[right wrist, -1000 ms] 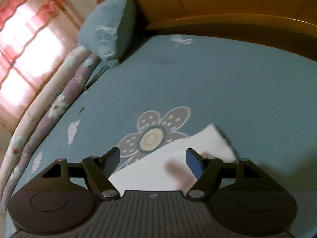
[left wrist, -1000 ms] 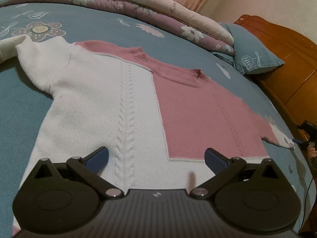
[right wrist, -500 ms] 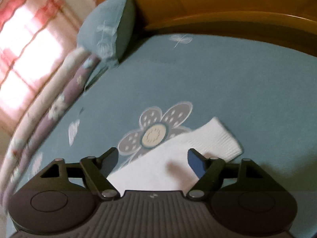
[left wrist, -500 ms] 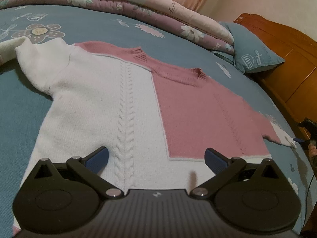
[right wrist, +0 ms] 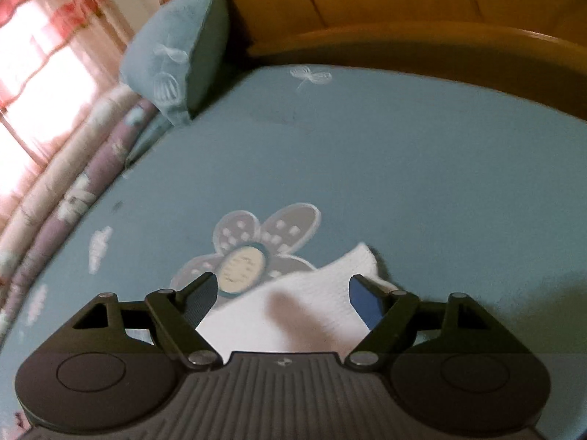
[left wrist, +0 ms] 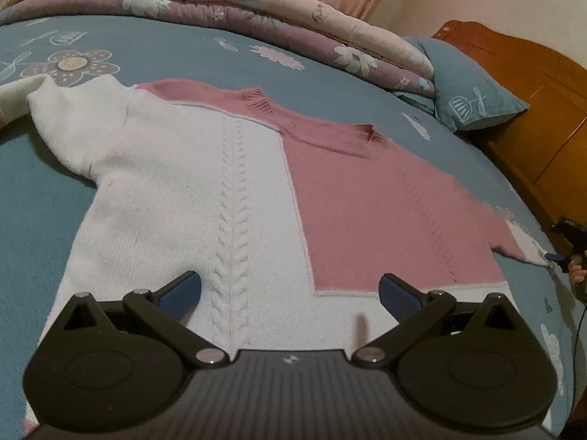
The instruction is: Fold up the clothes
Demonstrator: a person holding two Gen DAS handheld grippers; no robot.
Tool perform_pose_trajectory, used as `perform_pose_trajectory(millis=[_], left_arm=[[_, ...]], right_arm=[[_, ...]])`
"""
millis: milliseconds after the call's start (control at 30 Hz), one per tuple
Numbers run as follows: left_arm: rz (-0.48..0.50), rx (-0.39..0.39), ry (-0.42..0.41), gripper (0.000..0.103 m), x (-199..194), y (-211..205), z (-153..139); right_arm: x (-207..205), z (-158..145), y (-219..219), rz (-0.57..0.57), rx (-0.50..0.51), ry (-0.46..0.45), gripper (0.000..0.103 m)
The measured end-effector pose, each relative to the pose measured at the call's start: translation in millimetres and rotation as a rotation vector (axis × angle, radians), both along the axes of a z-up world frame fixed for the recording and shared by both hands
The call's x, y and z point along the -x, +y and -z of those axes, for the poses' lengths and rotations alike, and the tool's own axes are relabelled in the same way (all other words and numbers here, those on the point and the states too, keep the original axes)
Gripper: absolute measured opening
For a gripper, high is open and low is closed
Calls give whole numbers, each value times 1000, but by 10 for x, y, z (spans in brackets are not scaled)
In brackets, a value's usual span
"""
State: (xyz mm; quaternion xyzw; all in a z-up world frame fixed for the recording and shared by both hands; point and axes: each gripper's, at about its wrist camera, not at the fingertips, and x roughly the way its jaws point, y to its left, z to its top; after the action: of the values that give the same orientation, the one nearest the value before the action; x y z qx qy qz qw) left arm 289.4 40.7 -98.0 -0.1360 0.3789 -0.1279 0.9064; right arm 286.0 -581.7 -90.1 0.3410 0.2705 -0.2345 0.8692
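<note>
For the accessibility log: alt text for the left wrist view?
A pink and white sweater lies flat on a blue bedsheet, the open left gripper over its hem. A rolled quilt and pillow lie behind.

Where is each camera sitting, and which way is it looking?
Left wrist view: sits on the left gripper, looking down over the pink-and-white sweater on the bed; its own open jaws show, plus the right gripper far right.
Right wrist view: sits on the right gripper, facing the headboard; its open jaws straddle the white cuff.
Shared: the sweater, blue sheet, pillow, quilt, headboard.
</note>
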Motion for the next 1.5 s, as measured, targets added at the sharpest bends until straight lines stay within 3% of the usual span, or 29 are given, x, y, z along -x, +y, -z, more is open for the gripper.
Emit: perform_pose_trajectory(millis=[233, 333, 433, 500, 600, 867, 1067, 1233, 1367, 1500], left_arm=[[4, 0, -3, 102, -2, 9, 3], [3, 10, -3, 102, -1, 20, 5], [6, 15, -3, 102, 0, 28, 5], [6, 17, -4, 102, -1, 33, 5], [8, 19, -4, 102, -1, 34, 5], [10, 33, -12, 102, 12, 57, 7], [4, 127, -5, 102, 22, 196, 24], [19, 190, 15, 102, 38, 303, 25], [6, 252, 41, 102, 49, 387, 30], [-3, 279, 54, 102, 51, 418, 41]], right_arm=[[-31, -40, -80, 65, 11, -9, 83], [21, -126, 168, -1, 10, -29, 83], [47, -101, 333, -13, 78, 53, 83], [60, -49, 315, 6, 68, 98, 82], [165, -182, 392, 56, 25, 71, 82], [97, -1116, 1391, -178, 136, -19, 83], [149, -1929, 2344, -398, 92, -129, 84], [330, -2493, 3217, -552, 193, -185, 91], [439, -2728, 3821, -666, 263, -172, 94], [548, -2635, 4278, -733, 298, -130, 96]])
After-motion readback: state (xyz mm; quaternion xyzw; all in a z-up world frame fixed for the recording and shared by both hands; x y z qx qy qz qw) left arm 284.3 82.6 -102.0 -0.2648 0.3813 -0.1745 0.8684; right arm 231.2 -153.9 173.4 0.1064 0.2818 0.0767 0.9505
